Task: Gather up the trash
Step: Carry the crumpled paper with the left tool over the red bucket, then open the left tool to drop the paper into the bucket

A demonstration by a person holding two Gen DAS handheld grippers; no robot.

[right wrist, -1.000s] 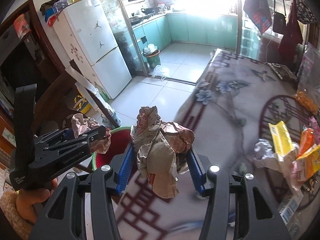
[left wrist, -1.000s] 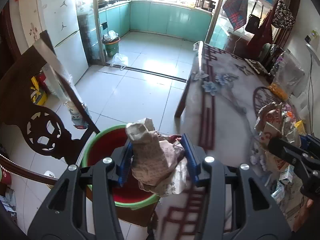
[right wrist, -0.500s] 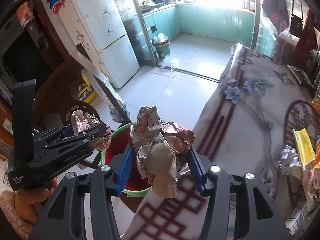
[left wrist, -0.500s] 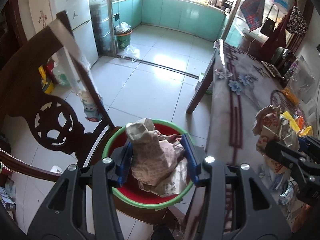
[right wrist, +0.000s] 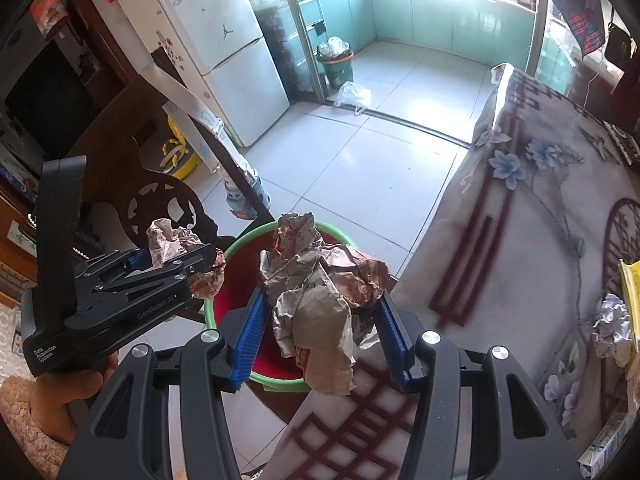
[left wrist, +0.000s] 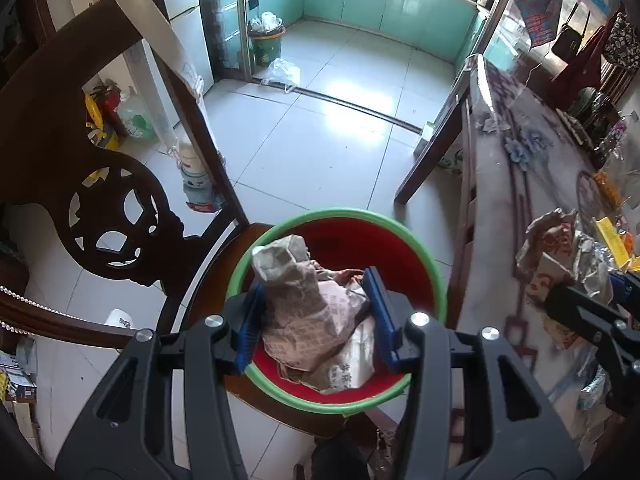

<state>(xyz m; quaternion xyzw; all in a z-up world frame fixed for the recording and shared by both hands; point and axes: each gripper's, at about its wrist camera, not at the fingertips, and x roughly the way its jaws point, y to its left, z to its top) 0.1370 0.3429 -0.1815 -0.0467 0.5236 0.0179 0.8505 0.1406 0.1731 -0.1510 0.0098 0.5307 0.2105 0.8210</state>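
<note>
Red bin (left wrist: 400, 248) bottom hidden by clamped paper wad (left wrist: 308, 312).

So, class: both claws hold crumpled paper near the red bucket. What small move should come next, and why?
Probably open the left claw. Its paper wad already hangs directly over the red bucket, so it should drop in. The right claw, shut on its own wad, sits partly over the table edge and likely needs to shift further over first.
</note>
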